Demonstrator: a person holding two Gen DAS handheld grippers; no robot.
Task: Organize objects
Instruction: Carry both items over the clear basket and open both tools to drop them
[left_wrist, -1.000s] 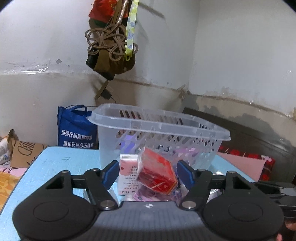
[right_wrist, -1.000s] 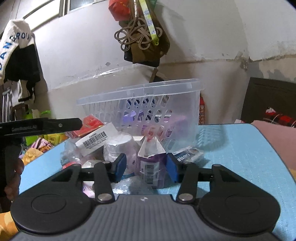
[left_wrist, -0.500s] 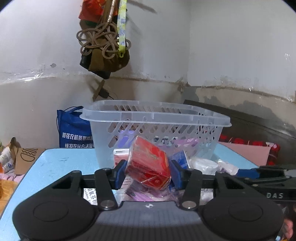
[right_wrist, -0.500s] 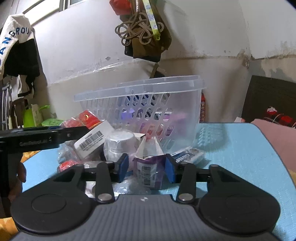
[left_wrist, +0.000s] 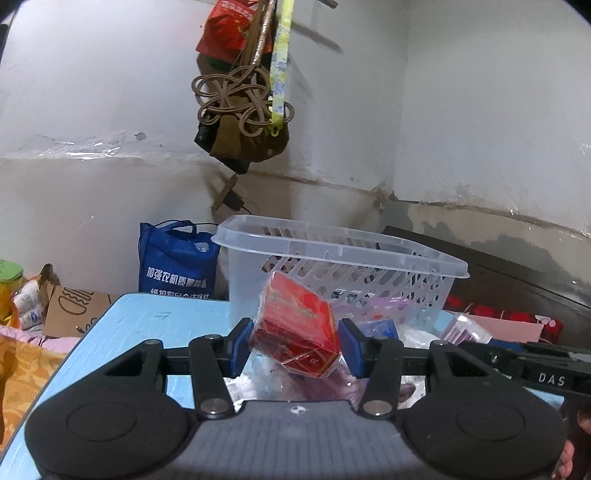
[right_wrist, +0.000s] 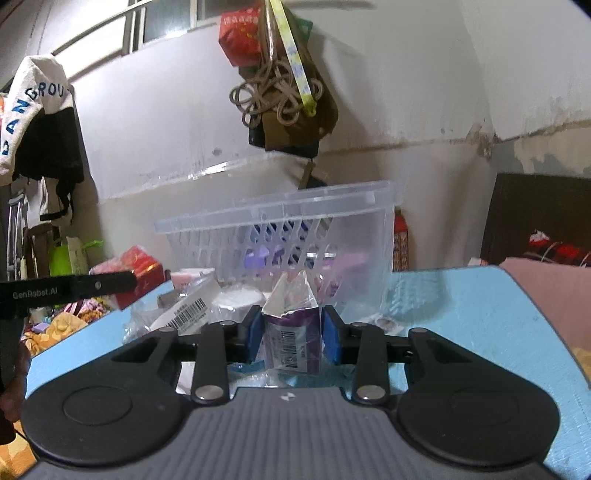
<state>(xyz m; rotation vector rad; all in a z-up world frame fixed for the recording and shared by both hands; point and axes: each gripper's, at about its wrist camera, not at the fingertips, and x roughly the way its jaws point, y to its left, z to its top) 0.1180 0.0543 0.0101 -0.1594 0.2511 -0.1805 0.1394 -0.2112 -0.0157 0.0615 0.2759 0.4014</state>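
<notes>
left hand-held gripper (left_wrist: 293, 345) pinches red wrapped box (left_wrist: 295, 332), tilted | right hand-held gripper (right_wrist: 291, 338) pinches purple torn-top carton (right_wrist: 293, 341) | clear slotted plastic basket (left_wrist: 343, 251) behind on blue desk (left_wrist: 122, 325) | barcoded white box (right_wrist: 188, 315), possibly leaning, beside

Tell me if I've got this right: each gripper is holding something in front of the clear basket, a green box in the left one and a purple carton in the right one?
Nearly. The left gripper holds a red box, not a green one, as the left wrist view shows. The rest stands: the right gripper is closed on a purple carton, and both are in front of the clear basket.
</notes>
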